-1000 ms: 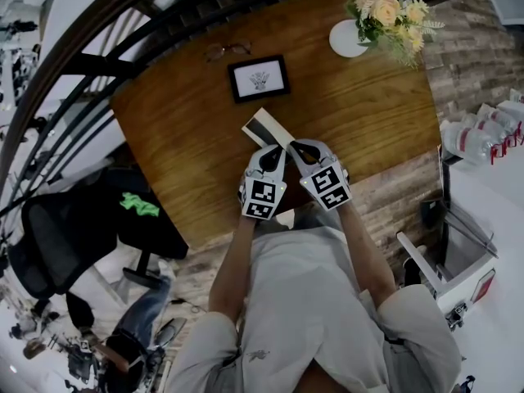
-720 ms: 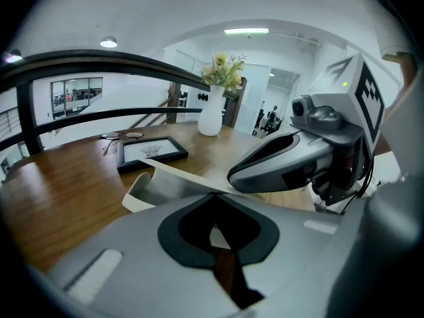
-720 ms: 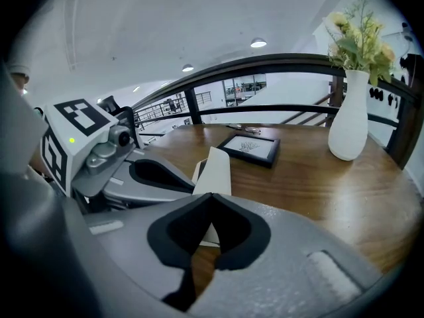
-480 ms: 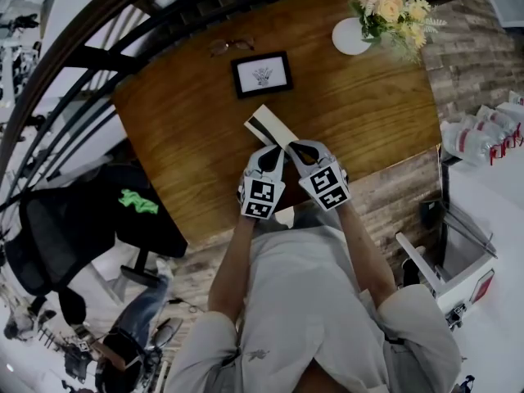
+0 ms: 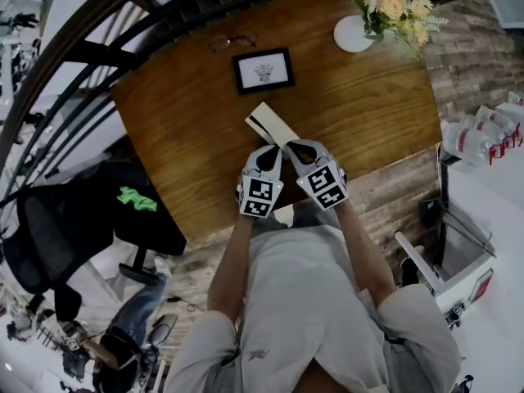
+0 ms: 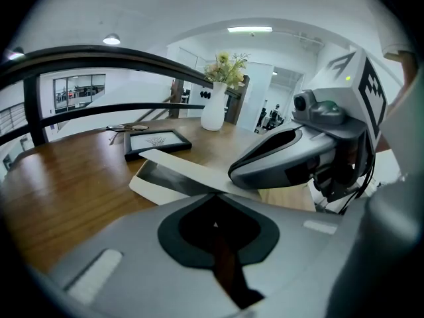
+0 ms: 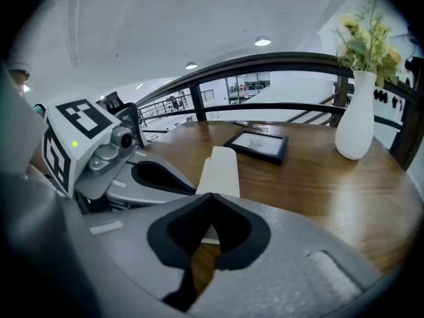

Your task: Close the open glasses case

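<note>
The glasses case (image 5: 268,124) lies open on the wooden table (image 5: 180,129), cream outside with a dark lining. In the left gripper view its lid (image 6: 189,167) slants up over the tray. The right gripper view shows the case (image 7: 222,167) end-on. My left gripper (image 5: 276,149) and right gripper (image 5: 296,146) sit side by side at the case's near end, both shut. The left gripper's (image 6: 213,195) tips meet right at the lid's near edge, with the right gripper's body (image 6: 285,161) over the lid beside it. The right gripper's (image 7: 212,195) tips also meet, just above the case end.
A black picture frame (image 5: 262,71) lies beyond the case, and a pair of glasses (image 5: 232,42) beyond that, near the far edge. A white vase of flowers (image 5: 354,33) stands at the far right corner. A dark curved railing (image 5: 98,56) runs along the table's far side.
</note>
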`<move>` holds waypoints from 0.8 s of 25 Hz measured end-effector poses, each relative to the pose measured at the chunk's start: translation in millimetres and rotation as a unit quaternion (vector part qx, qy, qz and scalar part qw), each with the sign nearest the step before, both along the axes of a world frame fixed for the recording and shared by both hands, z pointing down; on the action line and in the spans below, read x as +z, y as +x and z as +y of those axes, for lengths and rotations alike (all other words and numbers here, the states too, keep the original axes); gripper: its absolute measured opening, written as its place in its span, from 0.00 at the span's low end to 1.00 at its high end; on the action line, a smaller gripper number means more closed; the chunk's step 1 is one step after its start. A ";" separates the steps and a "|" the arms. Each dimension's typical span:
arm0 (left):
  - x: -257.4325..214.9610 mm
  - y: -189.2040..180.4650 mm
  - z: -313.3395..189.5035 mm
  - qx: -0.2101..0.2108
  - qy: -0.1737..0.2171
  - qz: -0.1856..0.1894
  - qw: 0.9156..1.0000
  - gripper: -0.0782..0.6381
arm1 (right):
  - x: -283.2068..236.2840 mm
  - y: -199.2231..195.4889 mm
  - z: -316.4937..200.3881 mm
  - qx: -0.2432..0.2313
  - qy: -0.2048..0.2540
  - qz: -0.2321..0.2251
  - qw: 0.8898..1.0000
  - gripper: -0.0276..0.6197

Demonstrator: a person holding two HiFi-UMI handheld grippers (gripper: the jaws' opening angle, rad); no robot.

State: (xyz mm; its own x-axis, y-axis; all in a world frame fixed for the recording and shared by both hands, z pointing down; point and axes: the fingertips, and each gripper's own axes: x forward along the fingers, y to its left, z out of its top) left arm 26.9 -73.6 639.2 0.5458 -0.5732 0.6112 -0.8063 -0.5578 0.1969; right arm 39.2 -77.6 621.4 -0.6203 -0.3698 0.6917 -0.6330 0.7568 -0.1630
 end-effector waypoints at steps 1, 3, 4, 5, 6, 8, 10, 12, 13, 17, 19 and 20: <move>0.5 -0.5 0.5 0.000 0.000 -0.001 1.000 0.13 | 0.2 -0.4 0.5 -0.001 0.000 0.000 1.000 0.05; 1.5 -1.7 1.4 -0.001 -0.001 -0.001 1.000 0.13 | 0.6 -1.7 1.3 -0.002 0.000 0.001 1.000 0.05; 2.0 -2.3 1.8 -0.002 -0.002 -0.001 1.000 0.13 | 0.9 -2.3 1.7 -0.003 -0.001 0.002 1.000 0.05; 2.6 -2.9 2.2 -0.002 -0.003 -0.001 1.000 0.13 | 1.2 -2.9 2.0 -0.004 -0.001 0.002 1.000 0.05; 3.1 -3.3 2.6 -0.003 -0.004 -0.002 1.000 0.13 | 1.5 -3.4 2.3 -0.005 -0.001 0.002 1.000 0.05; 4.5 -4.0 3.3 -0.004 -0.007 -0.003 1.000 0.13 | 2.1 -4.1 3.0 -0.006 -0.002 0.003 1.000 0.05; 5.9 -4.7 4.2 -0.005 -0.009 -0.004 1.000 0.13 | 2.7 -5.0 3.9 -0.008 -0.003 0.003 1.000 0.05; 7.3 -5.3 5.5 -0.006 -0.011 -0.005 1.000 0.13 | 3.6 -5.3 5.1 -0.010 -0.004 0.005 1.000 0.05; 8.1 -5.4 6.0 -0.007 -0.012 -0.006 1.000 0.13 | 4.6 -4.8 5.7 -0.011 -0.004 0.008 1.000 0.05; 11.1 -7.0 7.2 -0.009 -0.015 -0.009 1.000 0.13 | 6.9 -5.7 6.7 -0.014 -0.004 0.011 1.000 0.05; 12.3 -7.7 7.9 -0.010 -0.017 -0.010 1.000 0.13 | 7.4 -6.5 7.4 -0.017 -0.005 0.012 1.000 0.05; 12.9 -7.9 8.2 -0.011 -0.018 -0.011 1.000 0.13 | 7.5 -7.0 7.6 -0.018 -0.005 0.012 1.000 0.05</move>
